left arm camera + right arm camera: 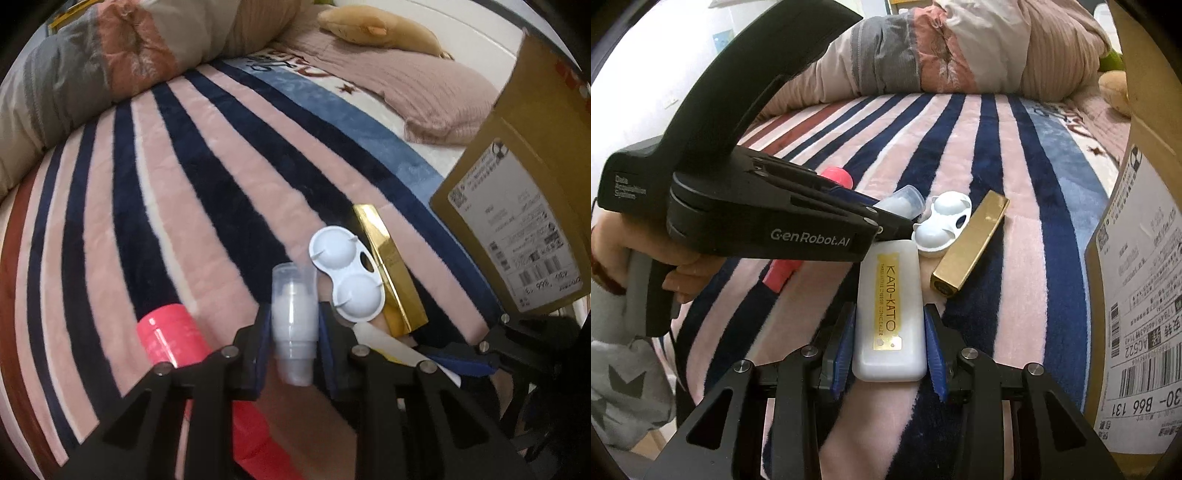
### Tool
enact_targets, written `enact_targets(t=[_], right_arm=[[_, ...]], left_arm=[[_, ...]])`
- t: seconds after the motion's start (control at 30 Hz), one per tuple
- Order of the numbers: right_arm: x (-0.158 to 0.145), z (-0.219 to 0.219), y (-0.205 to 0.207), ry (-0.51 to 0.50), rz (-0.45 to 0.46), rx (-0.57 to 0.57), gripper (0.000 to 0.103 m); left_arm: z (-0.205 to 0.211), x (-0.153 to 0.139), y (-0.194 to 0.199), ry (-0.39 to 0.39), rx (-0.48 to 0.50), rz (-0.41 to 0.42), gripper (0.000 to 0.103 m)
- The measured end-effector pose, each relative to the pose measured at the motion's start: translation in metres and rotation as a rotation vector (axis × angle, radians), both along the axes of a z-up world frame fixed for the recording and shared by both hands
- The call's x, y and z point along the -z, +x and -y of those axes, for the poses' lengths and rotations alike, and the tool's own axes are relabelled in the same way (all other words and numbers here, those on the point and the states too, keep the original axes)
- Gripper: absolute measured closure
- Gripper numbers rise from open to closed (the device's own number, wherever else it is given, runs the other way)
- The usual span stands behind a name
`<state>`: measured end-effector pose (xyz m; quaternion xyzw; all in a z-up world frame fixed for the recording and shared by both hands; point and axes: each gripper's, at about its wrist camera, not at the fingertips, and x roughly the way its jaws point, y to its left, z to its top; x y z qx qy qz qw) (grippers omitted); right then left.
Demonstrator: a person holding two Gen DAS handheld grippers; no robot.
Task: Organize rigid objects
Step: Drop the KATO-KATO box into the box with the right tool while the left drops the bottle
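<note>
Two handheld grippers at work over a bed covered in a plush blanket striped pink, navy and white. The left gripper points steeply down, its fingers pinching a small translucent bottle across its round body; the grip sits below the clear cap, likely so that the smooth plastic cannot roll out sideways. The right gripper has its blue-padded fingers pressed on the long sides of a flat white case, a rounded rectangle of glossy plastic with a gold label; gripping the narrow width suits a slab of this shape. Both held things lie low on the blanket, towards the bed's near edge.

Just beyond them lies a white lens case, two shallow domes joined by a bridge, of hard matte plastic. Beside it rests a gold box, long and square in section with a mirror finish. A pink tube, glossy and cylindrical, lies on the far side of the left gripper from these. At the bed's right edge stands a cardboard box with shipping labels, probably the place for the gathered things. Folded quilts are heaped along the far edge. The soft pile lets rigid things sink slightly, so a firm side grip seems wise.
</note>
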<state>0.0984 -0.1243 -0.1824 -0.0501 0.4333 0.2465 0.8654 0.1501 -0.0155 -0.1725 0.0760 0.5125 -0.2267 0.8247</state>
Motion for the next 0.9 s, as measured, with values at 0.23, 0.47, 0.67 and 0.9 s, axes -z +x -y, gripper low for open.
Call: enact_targets(t=[0.23, 0.47, 0.67, 0.9], right_arm=[[-0.032, -0.01, -0.018, 0.03, 0.063, -0.018, 0.072], [-0.11, -0.006, -0.051, 0.072, 0.231, -0.066, 0.072], [-0.16, 0.069, -0.066, 0.108, 0.32, 0.076, 0.072], [-0.145, 0.169, -0.061, 0.006, 0.26, 0.286, 0.072]], left_arm=[[-0.028, -0.061, -0.031, -0.076, -0.041, 0.117, 0.082], [-0.043, -0.15, -0.087, -0.163, -0.054, 0.291, 0.082], [0.007, -0.197, -0.11, -0.247, 0.079, 0.36, 0.082], [0.106, -0.195, -0.096, -0.217, 0.218, 0.299, 0.082]])
